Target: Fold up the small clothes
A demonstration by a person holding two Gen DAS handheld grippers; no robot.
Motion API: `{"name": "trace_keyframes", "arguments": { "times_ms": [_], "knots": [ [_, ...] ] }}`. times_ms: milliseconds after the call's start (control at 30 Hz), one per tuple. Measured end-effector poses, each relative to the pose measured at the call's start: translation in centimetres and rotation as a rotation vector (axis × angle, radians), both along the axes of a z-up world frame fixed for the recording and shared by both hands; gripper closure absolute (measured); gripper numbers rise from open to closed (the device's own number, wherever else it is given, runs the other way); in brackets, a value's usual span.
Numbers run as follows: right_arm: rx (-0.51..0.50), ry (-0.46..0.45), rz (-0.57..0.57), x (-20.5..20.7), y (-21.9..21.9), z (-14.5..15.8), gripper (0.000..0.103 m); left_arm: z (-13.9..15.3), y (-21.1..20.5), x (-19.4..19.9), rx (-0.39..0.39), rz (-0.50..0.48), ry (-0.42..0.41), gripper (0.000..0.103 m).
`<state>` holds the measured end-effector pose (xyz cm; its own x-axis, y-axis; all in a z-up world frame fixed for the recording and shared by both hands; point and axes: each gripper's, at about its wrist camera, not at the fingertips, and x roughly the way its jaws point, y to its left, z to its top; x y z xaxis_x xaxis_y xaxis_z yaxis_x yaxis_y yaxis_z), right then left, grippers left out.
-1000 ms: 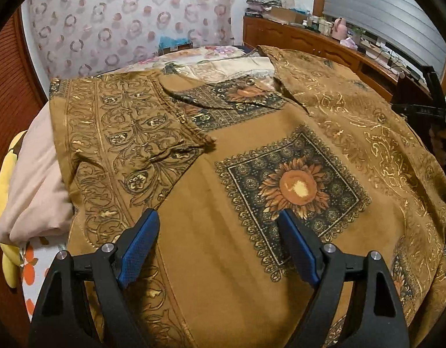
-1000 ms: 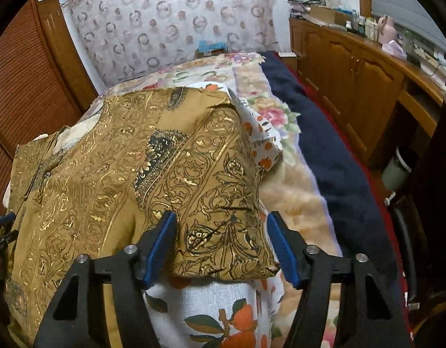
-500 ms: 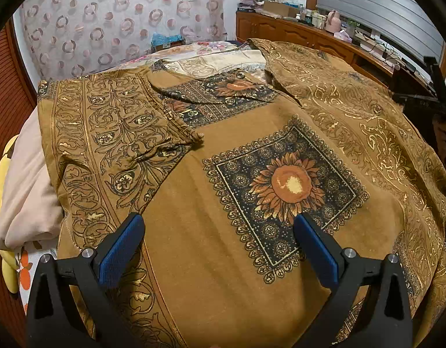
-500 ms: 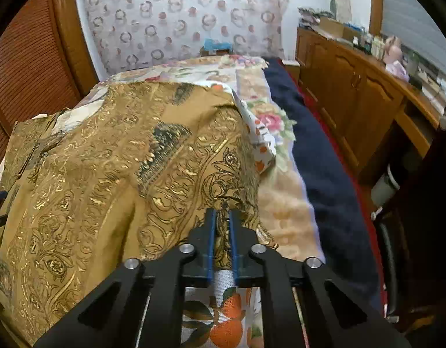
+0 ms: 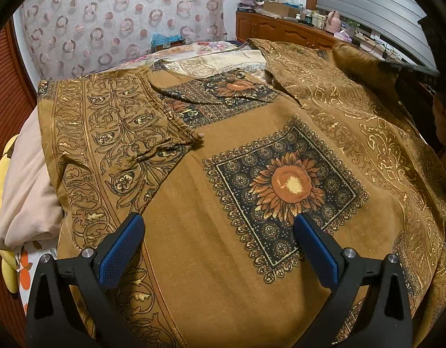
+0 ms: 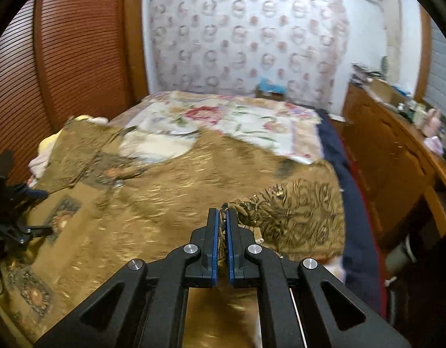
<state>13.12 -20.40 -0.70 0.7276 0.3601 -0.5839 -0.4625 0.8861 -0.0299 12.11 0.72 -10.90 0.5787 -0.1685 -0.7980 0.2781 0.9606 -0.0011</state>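
Observation:
A brown shirt (image 5: 231, 261) with gold scrollwork and a sunflower square lies spread on the bed. Its left sleeve (image 5: 112, 133) is folded in over the chest. My left gripper (image 5: 220, 232) is open and empty, hovering over the shirt's lower front. My right gripper (image 6: 222, 214) is shut on the edge of the shirt's right sleeve (image 6: 298, 211) and holds it lifted above the shirt body (image 6: 165, 203). The left gripper (image 6: 11, 203) shows at the far left of the right wrist view.
A floral bedspread (image 6: 237, 119) covers the bed, with a navy blanket (image 6: 350, 191) along its right side. A pink and yellow pile (image 5: 17, 191) lies left of the shirt. A wooden cabinet (image 6: 396, 156) stands right, a slatted wardrobe (image 6: 49, 58) left.
My right gripper closed on the right sleeve edge and has lifted it up and toward the left over the shirt. My left gripper opened wider and drifted slightly.

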Motion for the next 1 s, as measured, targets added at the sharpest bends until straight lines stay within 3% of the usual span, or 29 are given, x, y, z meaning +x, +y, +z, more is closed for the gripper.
{"name": "trace_keyframes", "arguments": {
  "times_ms": [167, 233, 300, 500, 633, 733, 1000],
  "knots": [
    [-0.037, 0.062, 0.020, 0.0, 1.2, -3.0, 0.096, 0.0, 0.0, 0.0, 0.000, 0.000, 0.000, 0.000],
    [-0.044, 0.079, 0.025, 0.3, 1.0, -3.6, 0.088, 0.0, 0.0, 0.0, 0.000, 0.000, 0.000, 0.000],
    [-0.037, 0.086, 0.027, 0.6, 0.5, -3.4, 0.065, 0.0, 0.0, 0.0, 0.000, 0.000, 0.001, 0.000],
    [0.002, 0.036, 0.007, -0.9, -2.2, -1.3, 0.050, 0.1, 0.1, 0.0, 0.004, 0.009, -0.004, 0.000],
    [0.041, 0.014, -0.070, -0.4, -4.8, -0.1, 0.044, 1.3, 0.4, -0.7, -0.006, 0.036, -0.051, 0.000],
    [0.107, 0.049, -0.109, 1.2, -7.1, 0.0, 0.044, 3.3, 0.5, -1.9, -0.046, 0.046, -0.108, 0.000],
    [0.084, 0.172, -0.259, 6.5, -8.4, -3.2, 0.044, 7.0, -0.1, -4.1, -0.108, 0.031, -0.207, 0.000]
  ]
}}
